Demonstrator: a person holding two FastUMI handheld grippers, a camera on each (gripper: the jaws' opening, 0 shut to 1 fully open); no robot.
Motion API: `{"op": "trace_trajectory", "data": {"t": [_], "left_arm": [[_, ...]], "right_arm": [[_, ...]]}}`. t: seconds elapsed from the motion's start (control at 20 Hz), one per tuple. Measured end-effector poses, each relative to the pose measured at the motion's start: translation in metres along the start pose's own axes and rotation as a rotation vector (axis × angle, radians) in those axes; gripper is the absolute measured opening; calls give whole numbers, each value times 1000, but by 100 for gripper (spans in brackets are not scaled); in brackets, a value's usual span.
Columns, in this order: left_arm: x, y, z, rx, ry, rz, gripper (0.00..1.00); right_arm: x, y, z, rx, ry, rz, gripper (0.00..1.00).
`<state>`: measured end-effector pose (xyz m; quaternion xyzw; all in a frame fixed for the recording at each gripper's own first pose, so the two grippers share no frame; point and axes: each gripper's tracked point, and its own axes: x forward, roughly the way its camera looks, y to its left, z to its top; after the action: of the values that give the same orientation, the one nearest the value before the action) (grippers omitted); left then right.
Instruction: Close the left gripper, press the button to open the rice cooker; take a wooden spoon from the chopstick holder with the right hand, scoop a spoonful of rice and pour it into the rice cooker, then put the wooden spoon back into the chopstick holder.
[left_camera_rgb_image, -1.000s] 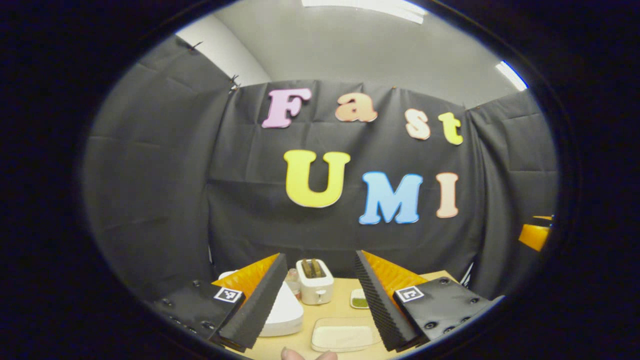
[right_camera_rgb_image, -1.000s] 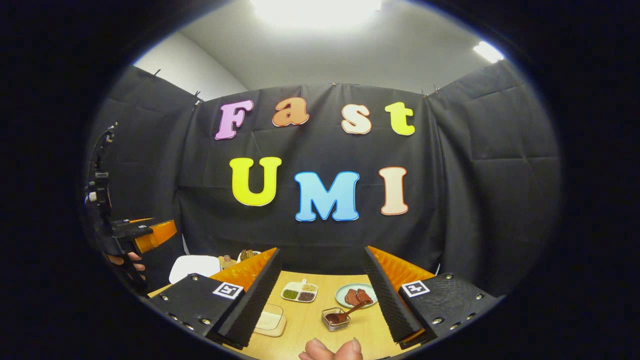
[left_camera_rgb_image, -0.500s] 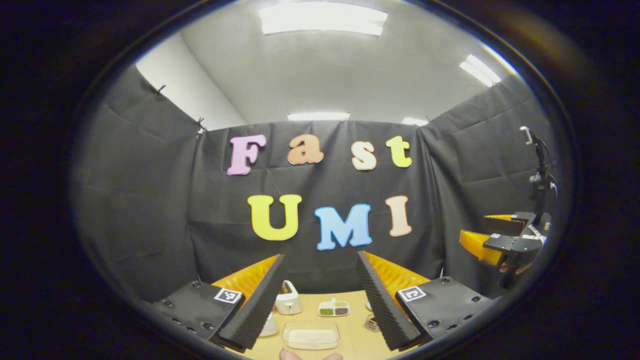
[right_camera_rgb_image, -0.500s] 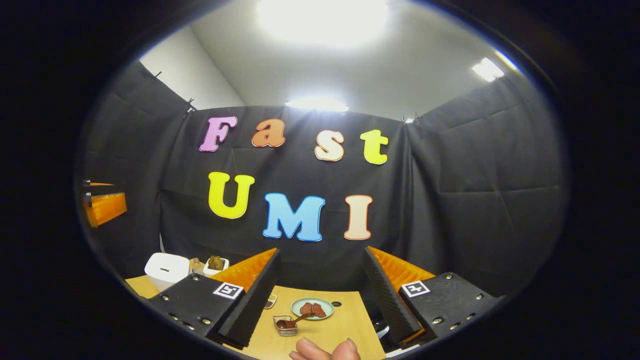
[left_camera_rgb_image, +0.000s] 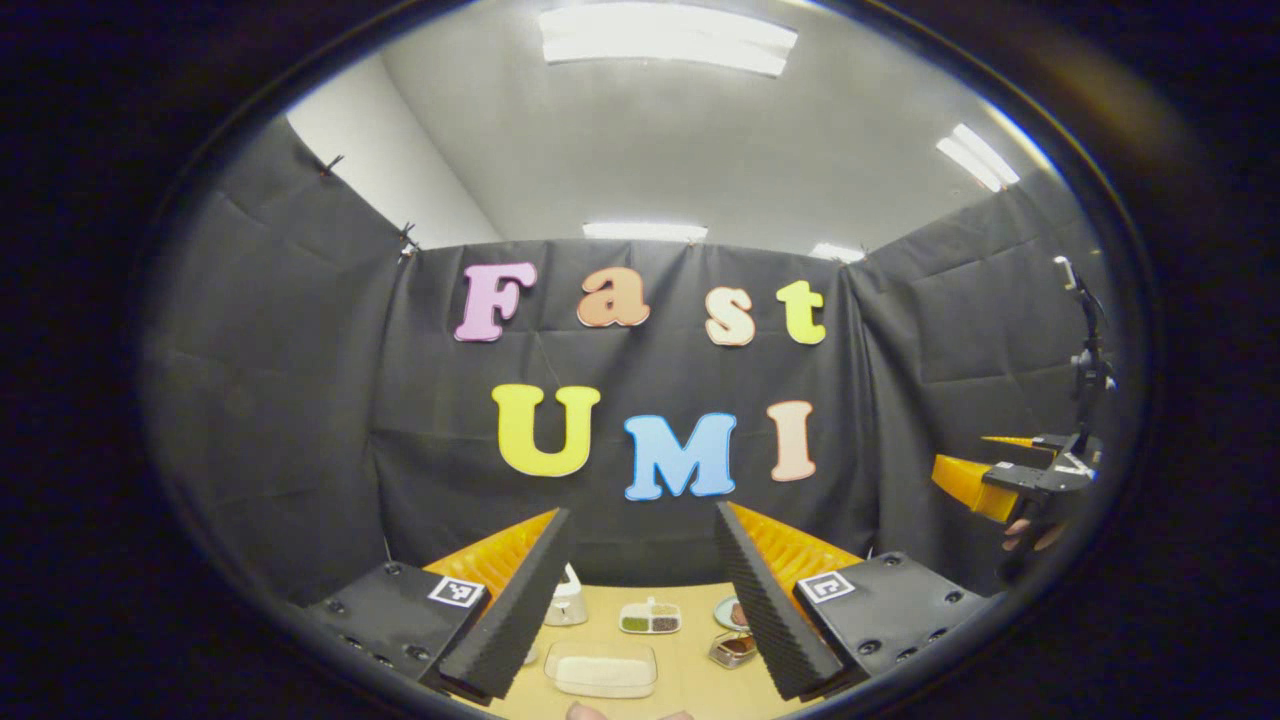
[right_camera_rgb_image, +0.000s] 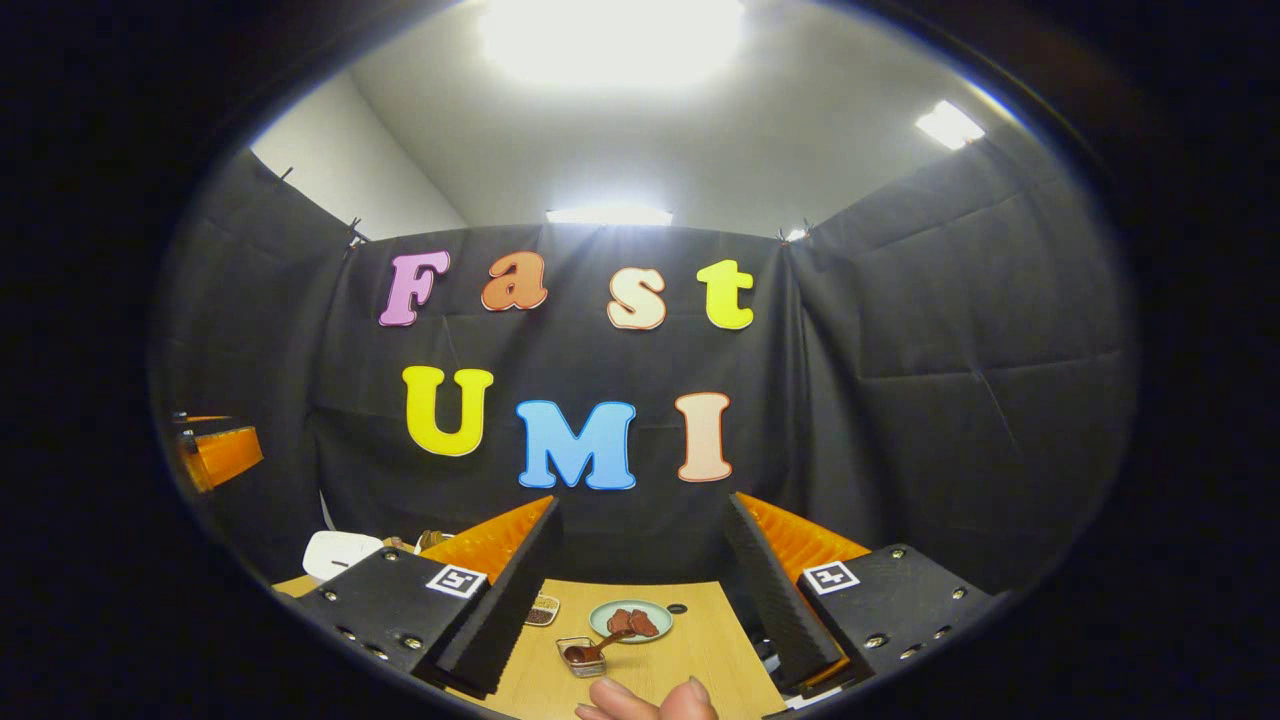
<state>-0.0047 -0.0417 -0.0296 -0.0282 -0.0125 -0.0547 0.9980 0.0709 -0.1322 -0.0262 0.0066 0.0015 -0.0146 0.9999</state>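
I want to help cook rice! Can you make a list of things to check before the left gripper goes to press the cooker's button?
1. Left gripper closed for pressing: not ok, its fingers stand wide apart.
2. Rice cooker found: ok, a white body at the table's left in the right gripper view; its button: cannot tell.
3. Cooker lid shut: cannot tell, too little of it shows.
4. Right gripper free for the spoon: ok, open and holding nothing.
5. Rice ready: ok, a clear tray of rice sits on the table.
6. Wooden spoon in a small container: ok.
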Motion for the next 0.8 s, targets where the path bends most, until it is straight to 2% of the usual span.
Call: {"op": "trace_trajectory", "data": {"t": [0.25, 0.3, 0.35, 0.45, 0.55, 0.6, 0.8], "left_arm": [[6, 31, -6, -42, 10, 29, 96], [7, 35, -6, -43, 8, 31, 94], [9, 37, -5, -40, 4, 32, 93], [10, 40, -4, -24, -7, 26, 92], [12, 44, -5, -19, -7, 23, 97], [14, 45, -6, -28, -5, 20, 93], [16, 51, -8, -36, -7, 20, 92]], "right_arm": [[5, 21, 5, -15, -21, 10, 99], [7, 25, 3, -11, -14, 12, 99], [6, 30, -1, -6, -4, 17, 96], [9, 32, -2, 0, 0, 12, 99], [9, 34, -5, 10, 9, 8, 99], [8, 37, -6, 19, 14, 12, 99], [10, 40, -6, 14, 17, 7, 99]]}}
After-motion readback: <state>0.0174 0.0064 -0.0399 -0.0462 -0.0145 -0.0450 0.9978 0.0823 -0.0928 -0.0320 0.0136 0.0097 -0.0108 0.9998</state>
